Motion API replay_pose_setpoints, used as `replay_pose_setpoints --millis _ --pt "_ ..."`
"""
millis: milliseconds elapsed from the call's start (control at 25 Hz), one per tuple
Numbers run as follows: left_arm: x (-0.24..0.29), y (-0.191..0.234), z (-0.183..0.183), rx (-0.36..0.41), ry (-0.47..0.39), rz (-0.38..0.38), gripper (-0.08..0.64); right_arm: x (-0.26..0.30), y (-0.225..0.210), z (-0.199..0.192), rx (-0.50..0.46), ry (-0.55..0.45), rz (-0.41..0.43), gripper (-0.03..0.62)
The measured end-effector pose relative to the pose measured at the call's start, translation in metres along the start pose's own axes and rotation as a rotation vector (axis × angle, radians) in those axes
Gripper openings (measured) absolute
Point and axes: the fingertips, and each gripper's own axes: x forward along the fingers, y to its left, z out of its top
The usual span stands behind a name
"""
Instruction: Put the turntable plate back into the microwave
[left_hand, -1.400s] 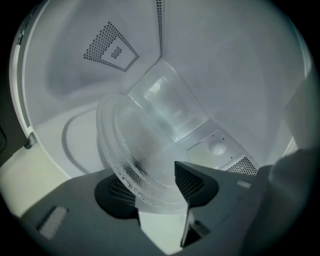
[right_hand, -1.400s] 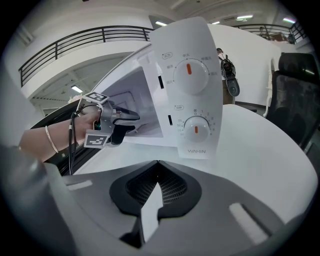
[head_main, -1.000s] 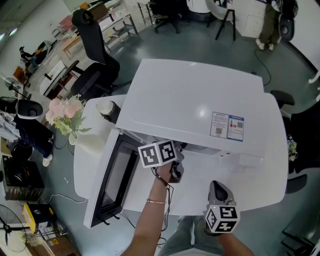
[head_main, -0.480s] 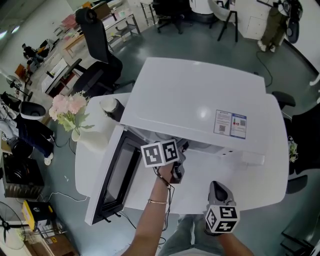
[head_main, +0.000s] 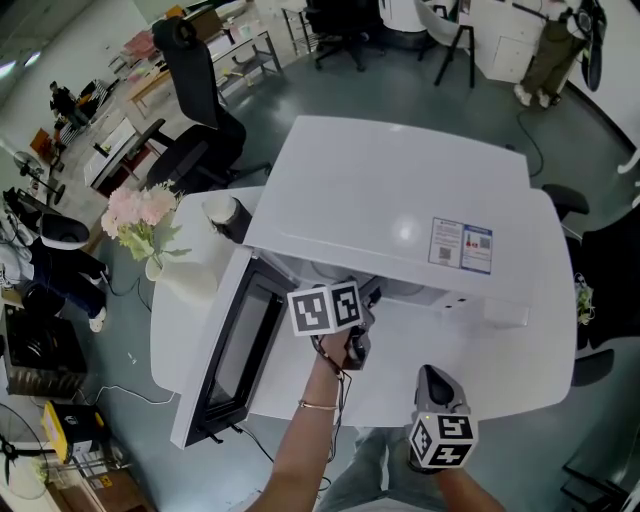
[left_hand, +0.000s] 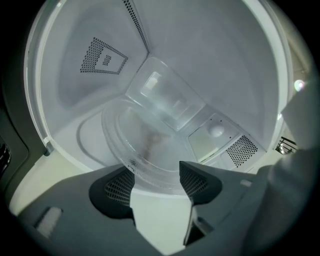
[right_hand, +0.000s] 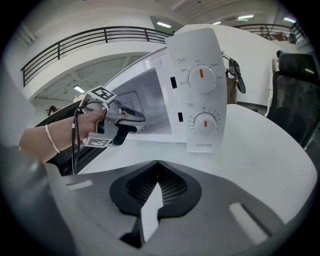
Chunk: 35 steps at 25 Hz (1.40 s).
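The clear glass turntable plate (left_hand: 150, 145) lies on the floor of the white microwave's (head_main: 390, 200) cavity. My left gripper (left_hand: 156, 186) reaches in through the doorway (head_main: 365, 297). Its jaws are opening, and the plate's near rim sits in the gap between the dark pads (left_hand: 119, 187), which stand off it. In the right gripper view the left gripper (right_hand: 131, 119) pokes into the cavity, held by a hand with a bracelet. My right gripper (right_hand: 156, 167) is shut on nothing and rests low over the white table (head_main: 500, 370), near the front edge (head_main: 432, 375).
The microwave door (head_main: 235, 345) hangs open to the left. Its control panel (right_hand: 200, 100) with two dials faces the right gripper. A vase of pink flowers (head_main: 140, 225) and a cup (head_main: 222, 212) stand at the table's left end. An office chair (head_main: 190, 90) is beyond.
The left hand stays at the microwave's mouth and the right gripper keeps its place; only the view has shifted slightly.
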Motion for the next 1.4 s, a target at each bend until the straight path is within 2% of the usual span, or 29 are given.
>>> replay_pose_setpoints --millis 480,1400 --pt "-0.008 0.001 -0.007 0.07 0.019 0.042 0.282 -0.004 0.005 -0.001 -0.003 0.001 0.0 0.009" --pt "-0.028 0.004 -0.008 0.048 -0.025 0.027 0.282 -0.002 0.026 -0.005 -0.028 0.01 0.023 0.009"
